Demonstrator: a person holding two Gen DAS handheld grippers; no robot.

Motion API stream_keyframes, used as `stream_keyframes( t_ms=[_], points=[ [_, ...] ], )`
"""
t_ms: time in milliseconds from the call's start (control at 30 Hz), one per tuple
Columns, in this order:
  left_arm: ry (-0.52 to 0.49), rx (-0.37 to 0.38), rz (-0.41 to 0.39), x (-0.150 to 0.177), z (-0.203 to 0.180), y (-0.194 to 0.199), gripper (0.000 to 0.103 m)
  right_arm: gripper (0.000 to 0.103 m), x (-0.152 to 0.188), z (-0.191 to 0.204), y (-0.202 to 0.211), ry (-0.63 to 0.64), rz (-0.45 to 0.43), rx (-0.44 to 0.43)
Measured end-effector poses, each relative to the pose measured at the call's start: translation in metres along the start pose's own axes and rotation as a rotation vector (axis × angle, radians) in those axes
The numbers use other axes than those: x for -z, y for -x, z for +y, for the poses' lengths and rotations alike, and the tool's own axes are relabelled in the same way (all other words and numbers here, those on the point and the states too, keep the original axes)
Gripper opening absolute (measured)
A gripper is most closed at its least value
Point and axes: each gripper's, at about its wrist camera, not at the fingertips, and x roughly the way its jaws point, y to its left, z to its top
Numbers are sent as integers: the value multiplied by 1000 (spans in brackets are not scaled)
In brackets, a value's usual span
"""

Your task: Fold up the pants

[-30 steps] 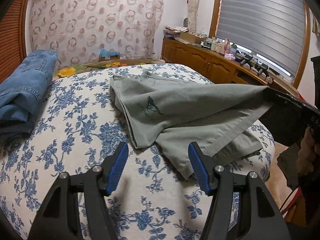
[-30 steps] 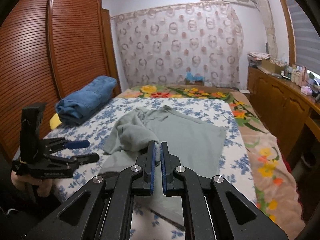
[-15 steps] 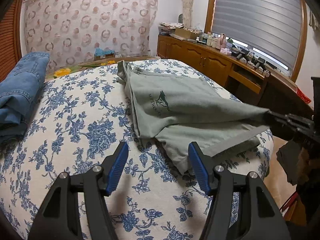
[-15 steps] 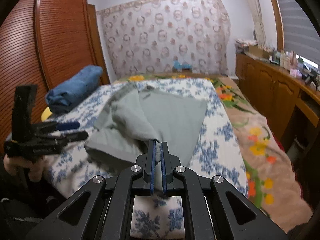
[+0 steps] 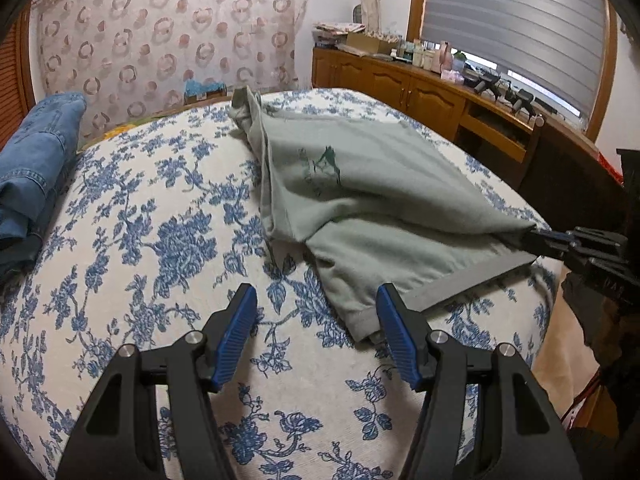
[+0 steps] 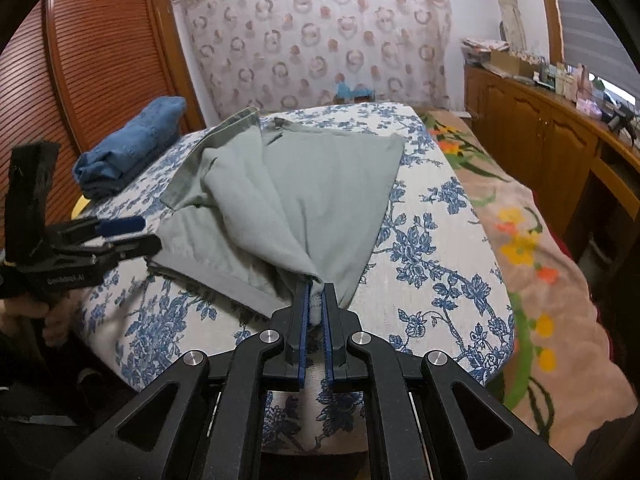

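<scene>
Lower than a second ago, the pinched corner of the pants (image 6: 280, 196) is being carried by the right gripper (image 6: 314, 304), jaws clamped on cloth. Pants are lying on the bed (image 5: 160, 240), half folded. Left gripper (image 5: 316, 320) is being held wide, empty, just beside the hem. Only the left view is showing the printed logo (image 5: 320, 164); only the right, the wardrobe (image 6: 100, 60). Jeans (image 6: 136, 140) are being seen in both.

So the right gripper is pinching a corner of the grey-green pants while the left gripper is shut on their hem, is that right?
Not quite: the left gripper is open and holds nothing, as the left wrist view shows. The right gripper does pinch a corner of the grey-green pants.
</scene>
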Motion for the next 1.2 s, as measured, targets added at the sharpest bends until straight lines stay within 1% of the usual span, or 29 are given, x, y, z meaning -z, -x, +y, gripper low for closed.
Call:
stream_keyframes(
  t_ms=[33, 167, 233, 433, 567, 633, 767, 933, 1067, 1200],
  points=[
    [3, 2, -2, 0, 0, 0, 62, 7, 0, -1, 0, -5, 4, -1],
    [18, 16, -5, 2, 3, 0, 62, 16, -1, -3, 4, -12, 4, 9],
    [25, 19, -7, 2, 4, 2, 62, 25, -3, -6, 7, -21, -1, 16],
    [48, -12, -64, -4, 17, 19, 62, 30, -16, -5, 20, -8, -45, 22],
    [77, -46, -103, -10, 36, 30, 62, 37, -31, 2, 15, 16, -60, 9],
    [89, -65, -116, -13, 46, 33, 62, 40, -40, 9, 8, 34, -67, -14],
    [108, -93, -133, -13, 60, 37, 62, 40, -58, 27, -11, 65, -60, -60],
    [125, -109, -137, -8, 70, 37, 62, 40, -71, 52, -35, 119, -29, -113],
    [129, -119, -134, -5, 73, 37, 62, 40, -77, 68, -62, 159, 46, -158],
    [140, -128, -131, -2, 79, 37, 62, 40, -81, 80, -83, 178, 99, -188]
  ],
)
